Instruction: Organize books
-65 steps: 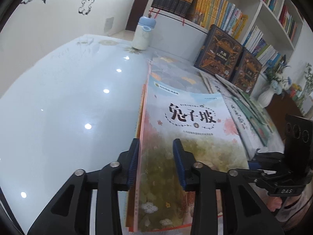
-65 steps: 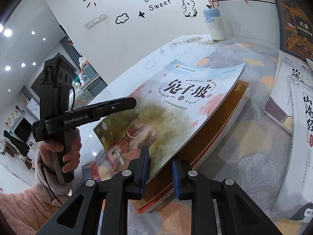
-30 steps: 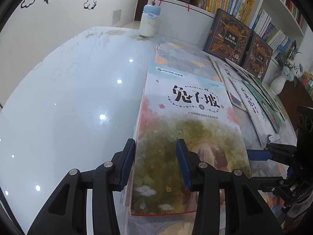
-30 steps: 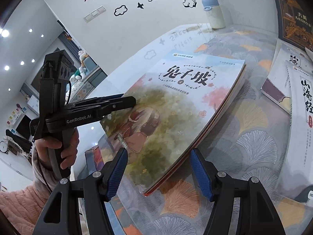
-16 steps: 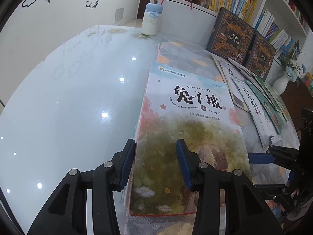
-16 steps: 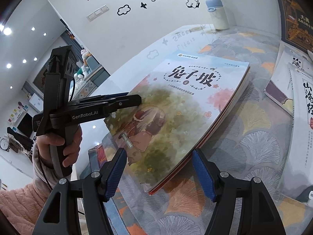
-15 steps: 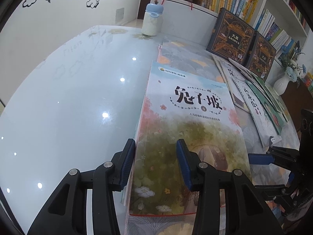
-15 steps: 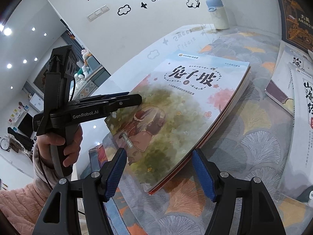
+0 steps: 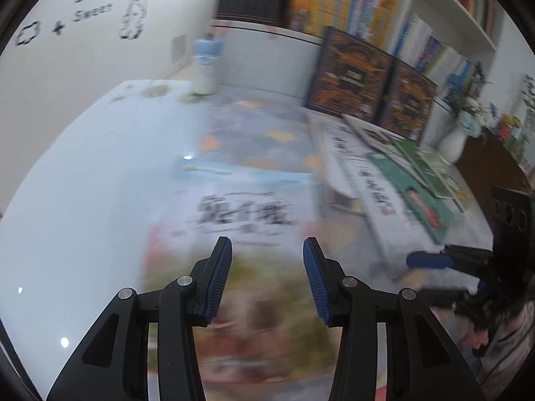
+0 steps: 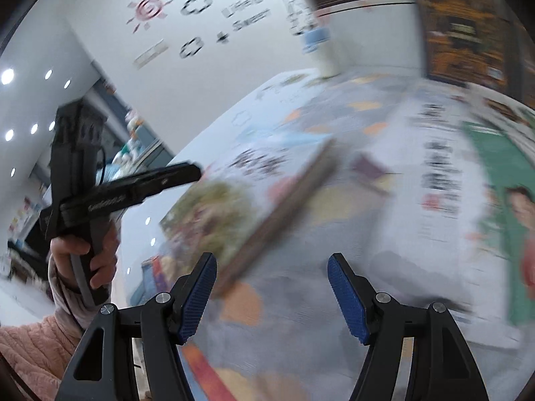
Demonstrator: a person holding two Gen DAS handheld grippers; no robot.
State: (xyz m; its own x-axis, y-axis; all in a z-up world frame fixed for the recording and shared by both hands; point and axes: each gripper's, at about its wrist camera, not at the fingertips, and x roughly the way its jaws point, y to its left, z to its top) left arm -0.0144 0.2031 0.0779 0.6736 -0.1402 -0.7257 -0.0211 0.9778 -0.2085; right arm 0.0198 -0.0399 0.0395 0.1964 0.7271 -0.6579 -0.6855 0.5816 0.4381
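The stack of books topped by the illustrated cover with black characters (image 9: 240,230) lies flat on the patterned mat, blurred in both views. My left gripper (image 9: 267,267) hovers over its near half, jaws opening, with nothing pressed between the pads. My right gripper (image 10: 272,287) stands open above the mat, just right of the stack's (image 10: 240,197) near corner. To the right lies a row of overlapping books, a white one (image 10: 431,173) and a green one (image 10: 501,183). The right wrist view shows the left gripper (image 10: 133,190) held in a hand (image 10: 87,254).
A white bottle with a blue cap (image 9: 205,67) stands at the table's far edge. Two dark boxed books (image 9: 351,77) lean against the bookshelf (image 9: 384,10) behind the row. A white vase (image 9: 458,140) sits far right. The glossy table (image 9: 83,173) stretches left.
Both grippers have pulled back and risen, so the views are blurred. The left jaws stand a little wider. The stack now sits left of the right gripper rather than between its fingers.
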